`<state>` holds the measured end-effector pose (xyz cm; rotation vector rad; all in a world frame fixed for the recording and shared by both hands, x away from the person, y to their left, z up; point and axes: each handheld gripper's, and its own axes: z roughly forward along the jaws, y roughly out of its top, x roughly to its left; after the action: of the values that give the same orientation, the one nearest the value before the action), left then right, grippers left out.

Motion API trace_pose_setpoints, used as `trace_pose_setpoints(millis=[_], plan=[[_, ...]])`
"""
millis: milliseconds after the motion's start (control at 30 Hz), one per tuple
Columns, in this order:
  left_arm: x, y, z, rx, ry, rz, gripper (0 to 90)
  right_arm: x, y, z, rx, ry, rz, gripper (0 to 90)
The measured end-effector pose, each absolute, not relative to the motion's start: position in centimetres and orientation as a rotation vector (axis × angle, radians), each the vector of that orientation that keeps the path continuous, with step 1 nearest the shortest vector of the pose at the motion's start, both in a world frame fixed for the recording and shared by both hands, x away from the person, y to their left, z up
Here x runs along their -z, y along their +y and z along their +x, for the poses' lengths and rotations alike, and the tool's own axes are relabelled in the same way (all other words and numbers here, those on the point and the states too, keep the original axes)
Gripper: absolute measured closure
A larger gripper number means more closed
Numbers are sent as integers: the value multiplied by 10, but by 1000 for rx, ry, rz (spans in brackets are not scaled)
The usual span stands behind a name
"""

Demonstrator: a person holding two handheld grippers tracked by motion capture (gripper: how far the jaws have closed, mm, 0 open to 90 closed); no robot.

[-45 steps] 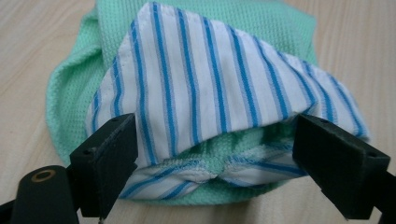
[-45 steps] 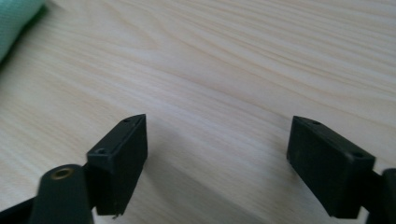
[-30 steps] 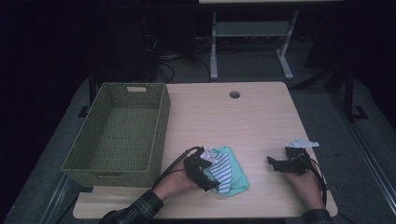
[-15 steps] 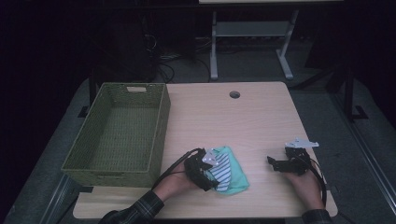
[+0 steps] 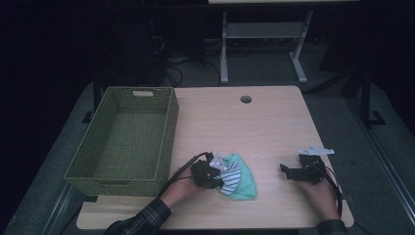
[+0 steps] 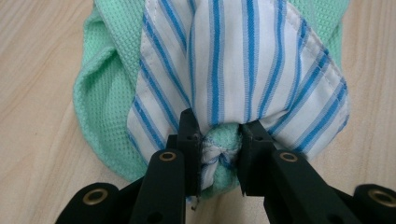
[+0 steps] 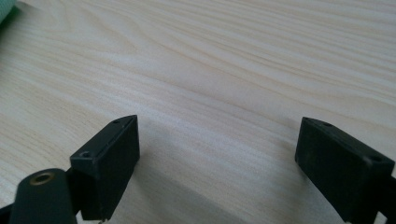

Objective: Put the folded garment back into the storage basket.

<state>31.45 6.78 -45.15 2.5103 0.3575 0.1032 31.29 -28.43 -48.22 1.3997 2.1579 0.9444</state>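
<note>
Left gripper view shows the left tool (image 6: pixel 218 154), whose jaws have just been closing, pinching a bunched fold of the striped cloth (image 6: pixel 243 70) lying on the green cloth (image 6: pixel 105 93) at the worktop's (image 5: pixel 274 122) near edge. The right tool (image 7: pixel 217 163) rests wide apart over bare wood, holding nothing, well to the right of the cloths.

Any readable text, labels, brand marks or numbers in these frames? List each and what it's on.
None: no readable text in any view.
Striped cloth and green cloth: pattern and weave, no tag or print visible.
Green basket, table, left gripper, right gripper: no markings legible.
</note>
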Motion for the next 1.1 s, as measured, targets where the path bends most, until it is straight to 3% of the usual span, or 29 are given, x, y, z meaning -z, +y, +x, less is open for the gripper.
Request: trace_pose_setpoints(millis=[433,1100], plan=[[436,72,318,17,413,2428,736,482,-284,313,-944,2158,1400,132],[393,79,328,73,460,2348,732,482,-284,313,-943,2157,1400,132]])
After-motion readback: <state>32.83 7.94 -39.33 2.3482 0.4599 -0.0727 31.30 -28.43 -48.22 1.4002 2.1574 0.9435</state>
